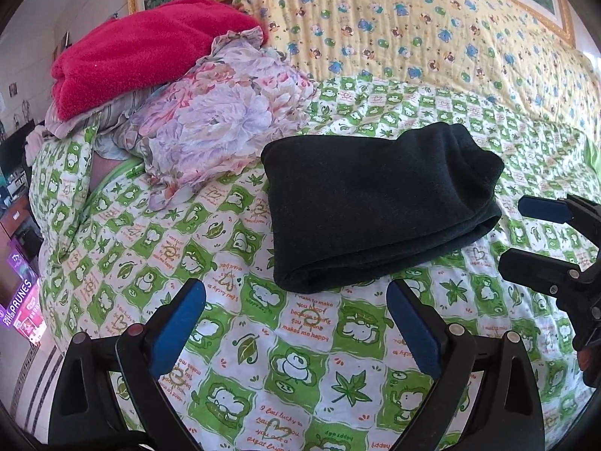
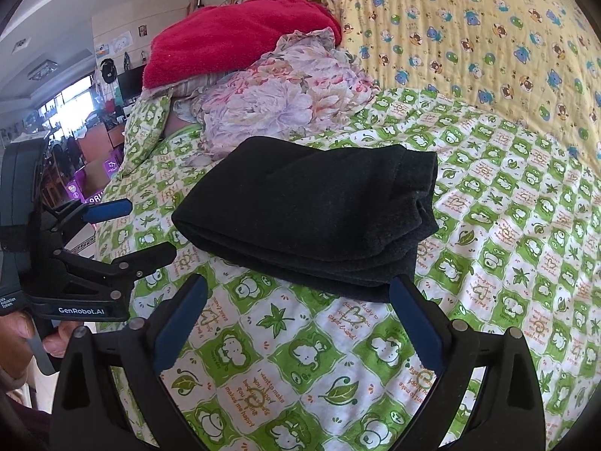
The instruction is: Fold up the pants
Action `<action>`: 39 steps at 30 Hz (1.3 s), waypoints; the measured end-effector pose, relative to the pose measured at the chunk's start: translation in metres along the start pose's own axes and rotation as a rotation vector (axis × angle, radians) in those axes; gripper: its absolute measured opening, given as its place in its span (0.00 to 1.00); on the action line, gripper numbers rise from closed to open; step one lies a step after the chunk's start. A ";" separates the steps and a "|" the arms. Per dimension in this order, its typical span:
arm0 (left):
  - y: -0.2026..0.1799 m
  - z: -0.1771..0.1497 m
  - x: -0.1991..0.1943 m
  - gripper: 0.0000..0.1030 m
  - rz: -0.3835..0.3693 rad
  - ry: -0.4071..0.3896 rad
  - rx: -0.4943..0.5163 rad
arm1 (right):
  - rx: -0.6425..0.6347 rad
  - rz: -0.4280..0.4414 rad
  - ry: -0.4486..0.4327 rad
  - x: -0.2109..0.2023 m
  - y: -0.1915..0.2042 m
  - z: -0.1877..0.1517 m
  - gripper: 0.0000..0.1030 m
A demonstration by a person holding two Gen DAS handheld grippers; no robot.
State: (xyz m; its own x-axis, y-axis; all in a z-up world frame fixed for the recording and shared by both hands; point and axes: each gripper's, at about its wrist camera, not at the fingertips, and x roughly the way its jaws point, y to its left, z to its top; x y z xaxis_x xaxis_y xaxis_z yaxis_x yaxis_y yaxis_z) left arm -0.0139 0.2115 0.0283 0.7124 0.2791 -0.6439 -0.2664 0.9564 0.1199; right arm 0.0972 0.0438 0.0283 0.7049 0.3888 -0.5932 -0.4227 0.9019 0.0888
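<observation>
Left gripper [image 1: 296, 323]: jaws wide apart, nothing between them, blue pads hanging over bare quilt just near of the pants [image 1: 375, 203]. Right gripper [image 2: 298, 323]: jaws likewise spread and empty; the tip of its right-hand pad sits at the near right corner of the pants, and whether it touches the cloth cannot be told. In the left wrist view the right gripper also shows at the right edge, beside the bundle and apart from it.

The pants, dark and thick, lie folded into a compact stack of several layers on the green-and-white quilt [image 1: 300, 368] of the bed, rounded fold toward the near left, looser layered ends toward the right. By the look of it the folding is essentially finished and both tools are clear of the work.

Beyond, to the far left, a floral cloth [image 1: 225, 112] lies crumpled with a red blanket [image 1: 142, 56] heaped on it; a yellow printed cover [image 1: 413, 30] spans the far side.

Risks, as judged:
- The right-hand pad, so close to the corner, could snag the bottom layer on any sideways move and drag the stack open.
- The loose right ends may spring apart, since the soft quilt gives little support.
- A push toward the far left would run the bundle into the floral cloth.
</observation>
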 end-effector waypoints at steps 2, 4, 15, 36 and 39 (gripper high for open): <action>0.000 -0.001 0.003 0.95 0.001 0.007 0.003 | -0.005 0.003 0.005 0.002 0.001 0.000 0.95; 0.000 -0.002 0.005 0.95 0.004 0.013 0.004 | -0.010 0.004 0.011 0.004 0.001 0.001 0.95; 0.006 -0.004 0.014 0.95 -0.012 0.045 -0.024 | -0.010 0.009 0.033 0.011 0.001 0.001 0.95; 0.008 -0.005 0.019 0.95 -0.026 0.048 -0.037 | 0.001 0.022 0.043 0.020 0.003 0.000 0.95; 0.008 -0.005 0.019 0.95 -0.025 0.046 -0.035 | 0.001 0.022 0.041 0.020 0.003 0.000 0.95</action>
State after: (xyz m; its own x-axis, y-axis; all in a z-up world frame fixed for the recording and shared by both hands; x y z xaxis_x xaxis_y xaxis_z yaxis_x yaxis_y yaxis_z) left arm -0.0057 0.2237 0.0134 0.6885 0.2500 -0.6808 -0.2719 0.9592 0.0773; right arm 0.1097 0.0542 0.0166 0.6713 0.4008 -0.6234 -0.4377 0.8932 0.1028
